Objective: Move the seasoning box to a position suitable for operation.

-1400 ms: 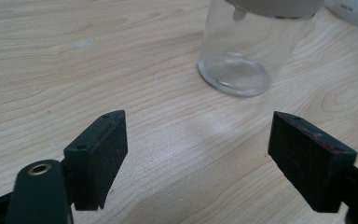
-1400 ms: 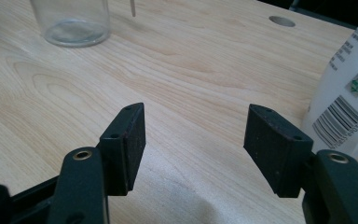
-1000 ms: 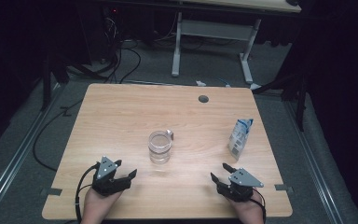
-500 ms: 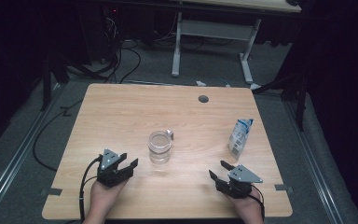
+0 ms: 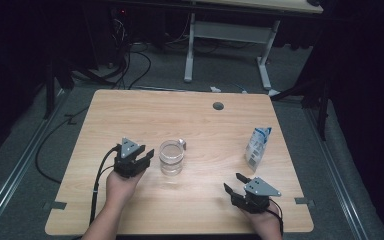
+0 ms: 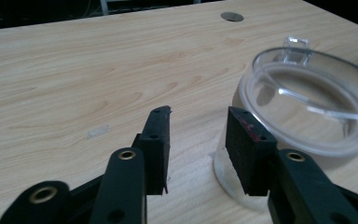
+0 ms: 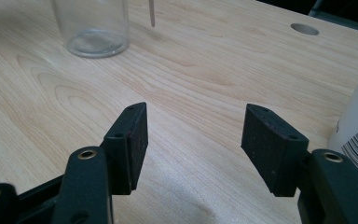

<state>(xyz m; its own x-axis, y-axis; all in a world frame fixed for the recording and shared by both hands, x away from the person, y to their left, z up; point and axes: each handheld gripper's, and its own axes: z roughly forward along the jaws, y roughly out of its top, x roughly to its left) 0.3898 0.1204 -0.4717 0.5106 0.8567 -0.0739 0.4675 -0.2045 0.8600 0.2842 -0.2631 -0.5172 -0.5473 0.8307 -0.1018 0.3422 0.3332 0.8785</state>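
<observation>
**Left gripper at glass, jaws empty**

Wooden table [image 5: 130,115] on grey floor, dark surroundings. Left gripper [image 5: 139,159] just left of clear glass cup [image 5: 171,157], close beside but not gripping. Jaws half-parted, just been closing, nothing between pads; from left gripper view, cup [image 6: 307,112] just beyond and outside right-hand jaw. Right gripper [image 5: 236,184] near table's front edge, well apart from cup, jaws spread wide and empty. Milk carton [image 5: 257,148] ahead of right gripper, to its right.

Dim room; grey floor [image 5: 40,145], white desk frame [image 5: 227,35], loose cables [image 5: 130,65].
</observation>
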